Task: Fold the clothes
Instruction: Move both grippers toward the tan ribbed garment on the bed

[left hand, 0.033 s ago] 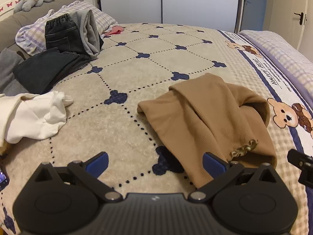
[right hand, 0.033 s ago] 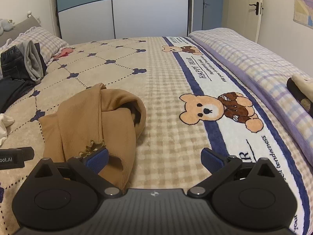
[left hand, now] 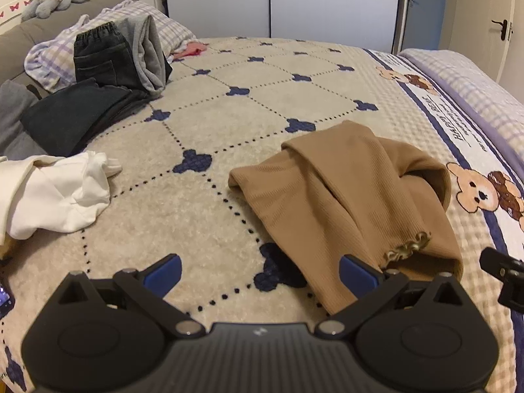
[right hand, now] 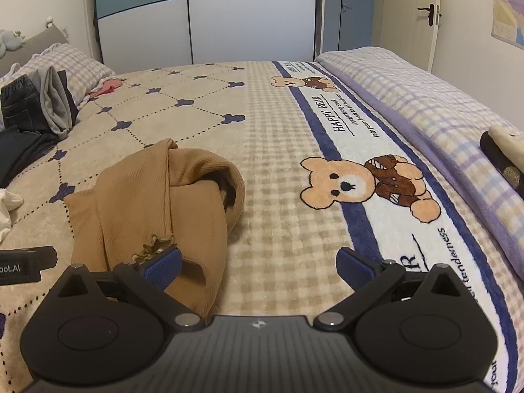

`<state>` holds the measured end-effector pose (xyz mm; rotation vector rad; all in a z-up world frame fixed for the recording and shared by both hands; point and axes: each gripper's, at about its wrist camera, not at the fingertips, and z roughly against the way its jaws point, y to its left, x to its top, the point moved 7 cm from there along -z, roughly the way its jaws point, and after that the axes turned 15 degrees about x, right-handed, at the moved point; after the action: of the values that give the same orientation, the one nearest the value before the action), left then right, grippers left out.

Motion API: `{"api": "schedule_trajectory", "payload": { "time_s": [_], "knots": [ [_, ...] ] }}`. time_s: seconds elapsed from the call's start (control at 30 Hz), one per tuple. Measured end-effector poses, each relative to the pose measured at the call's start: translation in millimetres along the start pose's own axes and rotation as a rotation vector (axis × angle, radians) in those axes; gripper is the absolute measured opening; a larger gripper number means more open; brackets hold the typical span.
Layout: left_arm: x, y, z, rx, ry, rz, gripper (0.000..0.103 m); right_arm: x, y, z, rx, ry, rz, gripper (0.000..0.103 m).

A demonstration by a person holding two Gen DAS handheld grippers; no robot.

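A tan ribbed garment (left hand: pixel 347 196) lies loosely bundled on the bed, a frilled cuff (left hand: pixel 406 247) at its near edge. It also shows in the right wrist view (right hand: pixel 157 203). My left gripper (left hand: pixel 260 273) is open and empty, just short of the garment's near left edge; its right fingertip (left hand: pixel 357 273) is close to the cuff. My right gripper (right hand: pixel 258 263) is open and empty, its left fingertip (right hand: pixel 163 263) over the garment's near edge by the cuff (right hand: pixel 154 245).
A white garment (left hand: pixel 55 196) lies at the left. Dark and grey clothes (left hand: pixel 98 88) are piled near the plaid pillow (left hand: pixel 170 29) at the back left. A plaid blanket (right hand: pixel 442 104) runs along the right side. Wardrobe doors (right hand: pixel 229 16) stand behind.
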<state>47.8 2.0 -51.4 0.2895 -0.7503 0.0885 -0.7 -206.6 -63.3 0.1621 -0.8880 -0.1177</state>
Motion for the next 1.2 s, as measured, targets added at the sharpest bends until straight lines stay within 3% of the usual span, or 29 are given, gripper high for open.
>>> {"api": "schedule_trajectory", "payload": {
  "time_s": [0.3, 1.2],
  "knots": [
    [-7.2, -7.6, -6.6, -0.021, 0.052, -0.033, 0.103, -4.3, 1.6, -7.9, 0.013, 0.050, -0.020, 0.103],
    [-11.8, -10.0, -15.9, -0.045, 0.088, -0.028, 0.103, -14.4, 3.1, -23.3, 0.018, 0.137, -0.035, 0.103]
  ]
}}
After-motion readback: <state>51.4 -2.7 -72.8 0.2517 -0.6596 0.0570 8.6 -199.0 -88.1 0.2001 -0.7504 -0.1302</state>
